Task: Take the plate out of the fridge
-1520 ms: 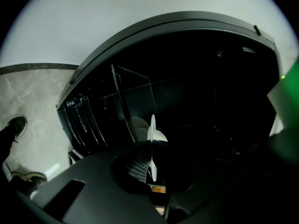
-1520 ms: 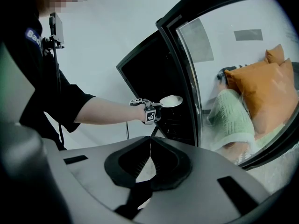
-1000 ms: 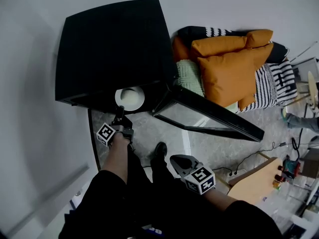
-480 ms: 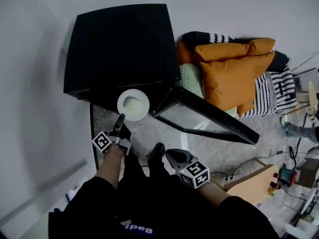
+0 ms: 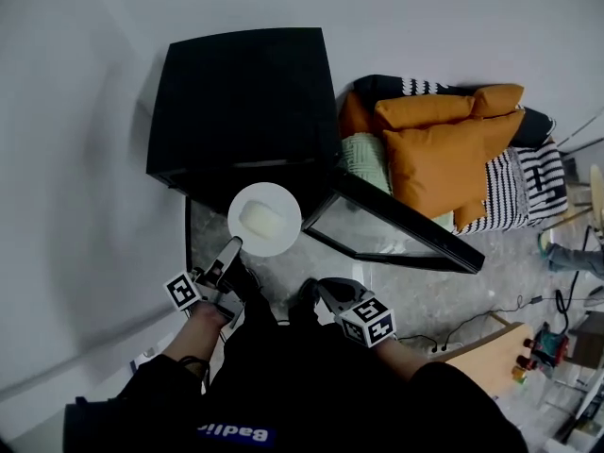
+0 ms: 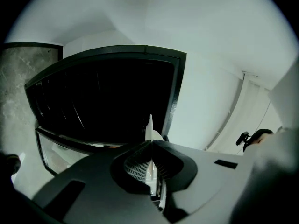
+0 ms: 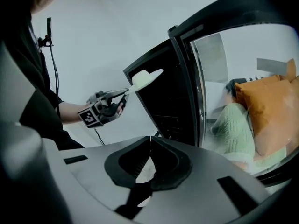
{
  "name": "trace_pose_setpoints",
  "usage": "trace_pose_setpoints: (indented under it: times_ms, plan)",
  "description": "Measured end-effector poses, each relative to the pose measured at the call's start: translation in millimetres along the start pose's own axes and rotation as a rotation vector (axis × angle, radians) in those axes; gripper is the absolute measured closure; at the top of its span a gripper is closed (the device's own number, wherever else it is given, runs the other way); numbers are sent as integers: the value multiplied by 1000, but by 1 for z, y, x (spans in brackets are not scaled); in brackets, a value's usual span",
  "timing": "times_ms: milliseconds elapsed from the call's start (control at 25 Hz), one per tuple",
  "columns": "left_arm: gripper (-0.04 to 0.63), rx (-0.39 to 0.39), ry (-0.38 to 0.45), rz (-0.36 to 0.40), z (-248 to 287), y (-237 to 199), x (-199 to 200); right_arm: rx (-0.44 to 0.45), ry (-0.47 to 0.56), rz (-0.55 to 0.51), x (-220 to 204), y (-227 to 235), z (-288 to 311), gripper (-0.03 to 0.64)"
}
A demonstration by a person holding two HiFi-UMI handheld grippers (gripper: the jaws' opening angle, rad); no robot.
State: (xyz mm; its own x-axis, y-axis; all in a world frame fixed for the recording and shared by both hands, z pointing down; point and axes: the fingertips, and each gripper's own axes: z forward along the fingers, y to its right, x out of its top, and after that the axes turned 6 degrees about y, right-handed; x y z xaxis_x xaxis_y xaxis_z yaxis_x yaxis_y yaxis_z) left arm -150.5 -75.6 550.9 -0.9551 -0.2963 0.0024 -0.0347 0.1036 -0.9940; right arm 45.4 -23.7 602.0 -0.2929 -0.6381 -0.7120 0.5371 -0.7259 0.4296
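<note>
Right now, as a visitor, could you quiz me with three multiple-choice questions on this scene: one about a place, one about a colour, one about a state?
1. Where is the plate relative to the fridge?
A) on a shelf inside
B) outside it, held by the left gripper
C) on the floor

2. What colour is the fridge?
A) black
B) white
C) red

3. The fridge door is:
A) shut
B) open
C) taken off

Answers:
1. B: the head view shows the plate clear of the fridge, its rim pinched in the left gripper's jaws.
2. A: its top and frame are black.
3. B: the glass door stands swung out to one side.
</note>
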Motion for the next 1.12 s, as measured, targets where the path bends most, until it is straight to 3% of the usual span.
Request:
trace_pose_setpoints:
  times_ms: [200,640,880,1120]
  plan:
    - [584,-4,-32,-18,-9,52,-13,6,37,-19,15,0,4,607]
    - [584,-52,-38,53,18,143,-4,9,86,-55,41,-9,14,607]
    - [584,-66,-31,91,44,156,18,12,90,-64,55,-23,12,607]
    - [583,-44,8,94,72,141,38,-28,92,-27,50,-18,7,606]
